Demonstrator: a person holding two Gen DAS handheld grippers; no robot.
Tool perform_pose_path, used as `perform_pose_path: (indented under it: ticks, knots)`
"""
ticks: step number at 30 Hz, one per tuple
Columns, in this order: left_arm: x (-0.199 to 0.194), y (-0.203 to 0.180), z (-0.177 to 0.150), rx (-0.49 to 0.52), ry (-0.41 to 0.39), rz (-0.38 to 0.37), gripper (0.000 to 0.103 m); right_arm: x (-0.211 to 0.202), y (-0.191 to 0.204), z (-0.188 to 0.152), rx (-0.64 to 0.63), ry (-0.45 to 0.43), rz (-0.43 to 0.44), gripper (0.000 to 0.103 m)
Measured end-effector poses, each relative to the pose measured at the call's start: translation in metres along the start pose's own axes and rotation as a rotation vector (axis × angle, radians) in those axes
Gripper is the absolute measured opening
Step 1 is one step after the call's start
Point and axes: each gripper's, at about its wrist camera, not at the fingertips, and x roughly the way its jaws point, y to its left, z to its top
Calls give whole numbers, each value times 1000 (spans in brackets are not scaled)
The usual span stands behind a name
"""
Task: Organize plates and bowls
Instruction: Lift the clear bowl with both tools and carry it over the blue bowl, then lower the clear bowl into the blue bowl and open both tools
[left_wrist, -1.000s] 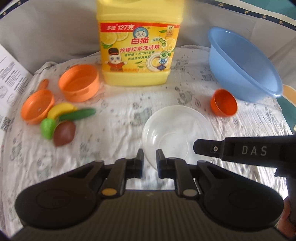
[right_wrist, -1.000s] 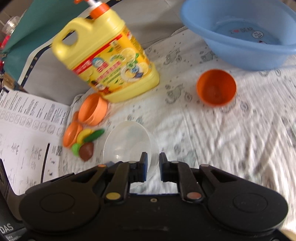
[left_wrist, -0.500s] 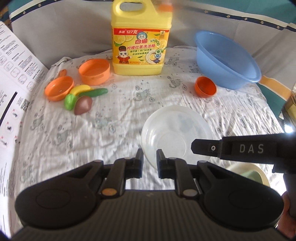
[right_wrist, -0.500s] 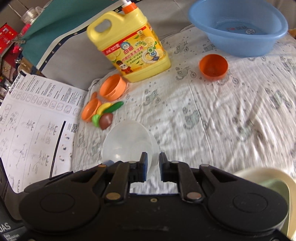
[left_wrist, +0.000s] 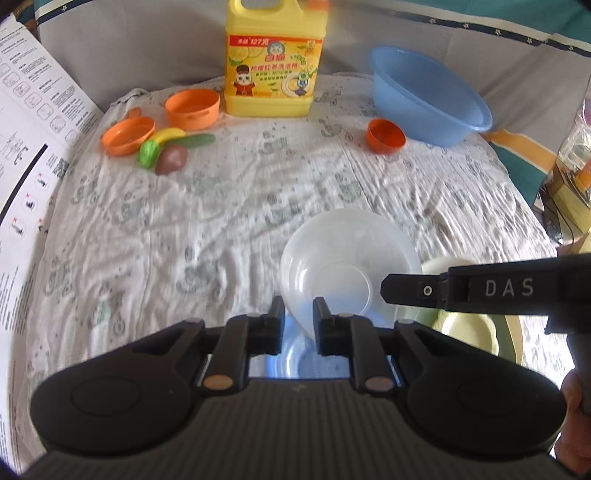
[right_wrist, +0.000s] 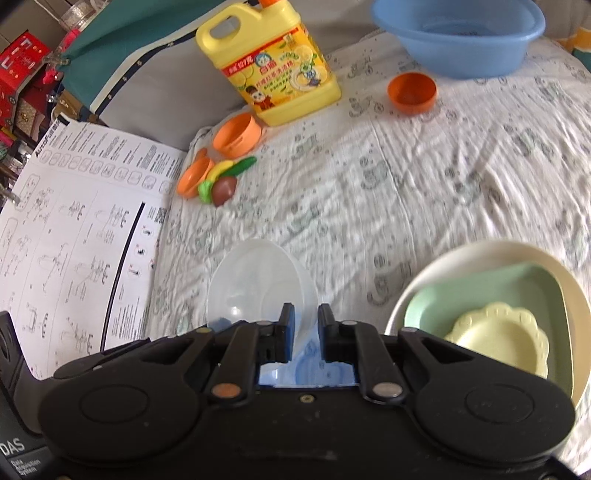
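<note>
A wrinkled white printed cloth (left_wrist: 221, 206) covers the surface. Both tools grip one translucent clear bowl (left_wrist: 347, 273) by its rim: the left tool (left_wrist: 298, 314) at the near edge, the right tool (right_wrist: 306, 321) at the side, holding it above the cloth. Just right sits a cream bowl (right_wrist: 480, 254) holding a green plate (right_wrist: 480, 291) and a yellow scalloped dish (right_wrist: 502, 339). Farther off stand a yellow detergent jug (left_wrist: 275, 62), a blue basin (left_wrist: 424, 96) and a small orange bowl (left_wrist: 386, 136).

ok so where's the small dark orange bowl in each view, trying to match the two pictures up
Left wrist view: the small dark orange plastic bowl sits upper right of centre, just left of the blue plastic basin.
Right wrist view: it is at upper right, below the basin.
Shared landmark: the yellow detergent jug stands to the bowl's left in both.
</note>
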Motion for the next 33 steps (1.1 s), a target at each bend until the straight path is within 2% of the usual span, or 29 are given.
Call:
perform_pose_path:
  ticks: [12,30,33]
  knots:
    - [-2,-2,-32,12,51,-5,18,2,-5,-32,-4,64,0,13]
    - [3,0,-35,-1,80,-11,20,7,-6,-35,3,81,4,14]
    - [3,2,-35,-8,80,-16,24,7,-6,-35,3,80,16,17]
